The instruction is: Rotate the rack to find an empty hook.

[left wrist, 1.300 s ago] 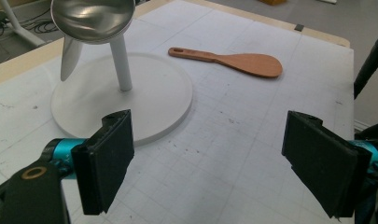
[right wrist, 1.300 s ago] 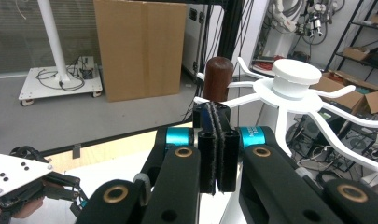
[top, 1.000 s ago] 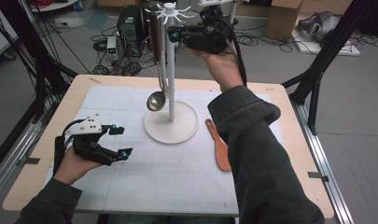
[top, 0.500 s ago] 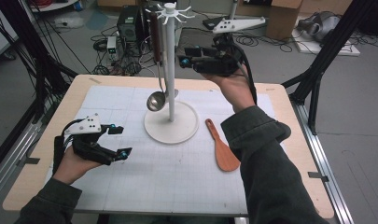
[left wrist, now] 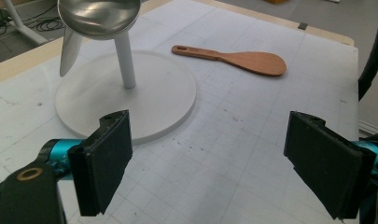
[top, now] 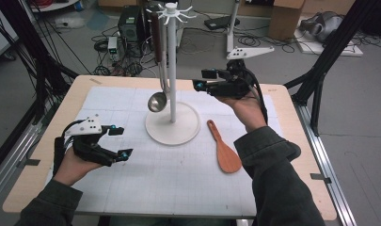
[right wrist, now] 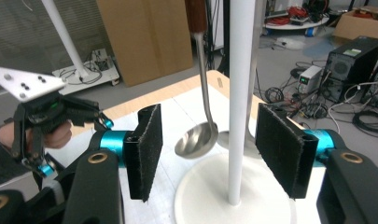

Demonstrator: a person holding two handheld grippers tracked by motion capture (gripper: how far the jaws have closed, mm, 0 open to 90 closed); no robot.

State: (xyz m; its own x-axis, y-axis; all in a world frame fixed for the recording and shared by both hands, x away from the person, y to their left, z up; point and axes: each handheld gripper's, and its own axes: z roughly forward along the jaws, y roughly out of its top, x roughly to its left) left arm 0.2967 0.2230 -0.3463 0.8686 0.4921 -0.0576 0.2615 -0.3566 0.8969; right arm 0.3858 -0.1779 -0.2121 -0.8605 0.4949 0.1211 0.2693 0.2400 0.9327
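Steel ladle [top: 156,101] hanging on white rack [top: 172,123]; flat wooden spatula [top: 223,154] on desk [top: 291,155]. Right tool [top: 201,79], jaws just opening, and left tool [top: 122,141]: both apart, empty.

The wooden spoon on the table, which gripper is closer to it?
The right gripper. It is up above the table, just behind the wooden spoon. The left gripper is across the mat, far to its left.

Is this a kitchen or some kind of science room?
Most likely a lab or workshop, not a kitchen: a computer tower and loose cables sit on the floor, cardboard boxes stand behind, and the table carries a gridded mat.
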